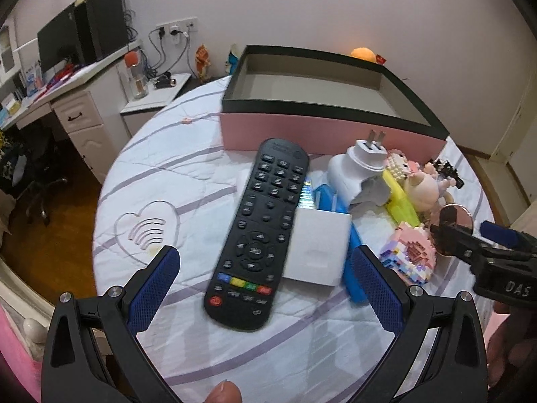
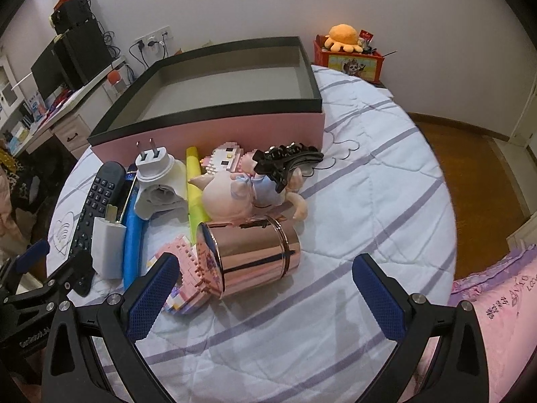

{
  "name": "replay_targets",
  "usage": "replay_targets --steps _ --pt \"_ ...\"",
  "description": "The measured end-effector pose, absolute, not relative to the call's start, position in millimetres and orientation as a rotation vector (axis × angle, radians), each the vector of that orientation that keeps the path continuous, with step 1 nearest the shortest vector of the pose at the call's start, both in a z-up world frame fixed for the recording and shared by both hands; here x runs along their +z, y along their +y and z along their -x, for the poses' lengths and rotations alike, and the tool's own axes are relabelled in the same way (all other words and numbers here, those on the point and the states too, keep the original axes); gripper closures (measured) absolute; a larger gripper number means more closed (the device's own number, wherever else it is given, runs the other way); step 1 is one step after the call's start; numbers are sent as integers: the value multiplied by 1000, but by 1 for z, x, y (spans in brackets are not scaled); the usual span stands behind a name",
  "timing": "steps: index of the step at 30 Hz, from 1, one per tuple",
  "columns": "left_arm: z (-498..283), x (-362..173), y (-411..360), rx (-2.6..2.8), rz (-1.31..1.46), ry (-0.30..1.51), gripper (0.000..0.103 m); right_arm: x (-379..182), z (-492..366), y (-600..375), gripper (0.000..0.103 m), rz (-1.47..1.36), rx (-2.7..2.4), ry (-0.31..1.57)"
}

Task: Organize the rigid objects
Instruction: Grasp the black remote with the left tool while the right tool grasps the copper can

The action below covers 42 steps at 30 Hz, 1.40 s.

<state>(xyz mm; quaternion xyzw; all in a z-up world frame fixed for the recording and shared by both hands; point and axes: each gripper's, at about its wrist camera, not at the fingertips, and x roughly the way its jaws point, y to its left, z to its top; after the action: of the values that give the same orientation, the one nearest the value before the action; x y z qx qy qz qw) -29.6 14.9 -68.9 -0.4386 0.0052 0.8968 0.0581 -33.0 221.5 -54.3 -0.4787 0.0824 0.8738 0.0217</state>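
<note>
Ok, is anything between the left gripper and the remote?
Nothing visible. The left gripper is open, the black remote lying between its fingers. A white charger block overlaps the remote's right edge, so it may shift.

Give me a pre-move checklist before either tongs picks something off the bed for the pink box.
1. Left tongs open, holding nothing: ok.
2. Right tongs open, holding nothing: ok.
3. Pink box open on top, nothing seen inside: ok.
4. Black remote between the left fingers, top unobstructed: ok.
5. Remote clear of neighbours: not ok, the white cube charger sits against its right edge.
6. Rose-gold tin lies on its side ahead of the right tongs, against the pink block model; roll risk: cannot tell.
</note>
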Motion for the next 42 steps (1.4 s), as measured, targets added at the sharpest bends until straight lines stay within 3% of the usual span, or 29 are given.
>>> replay_targets --steps 10,14,15,18,21,27,37,42 --pt "41 -84 38 2685 1353 71 0 -66 41 225 18 1519 2755 321" --pt "46 -88 38 2688 1353 64 0 -68 44 224 47 1545 2780 335" --pt "47 -89 37 2686 1351 56 0 -69 45 224 48 1546 2788 344" --pt "49 -92 35 2665 1341 20 2 -69 44 227 48 1536 2800 373" --pt "53 -96 34 2612 1349 -49 12 -68 44 229 48 1538 2805 384" --pt "51 -94 36 2589 1336 -45 21 -68 41 236 48 1535 2794 405" --pt "36 -86 29 2566 1330 -60 20 -69 39 239 48 1534 2792 407" --pt "30 -71 20 2628 1284 -60 13 -69 40 238 48 1533 2790 405"
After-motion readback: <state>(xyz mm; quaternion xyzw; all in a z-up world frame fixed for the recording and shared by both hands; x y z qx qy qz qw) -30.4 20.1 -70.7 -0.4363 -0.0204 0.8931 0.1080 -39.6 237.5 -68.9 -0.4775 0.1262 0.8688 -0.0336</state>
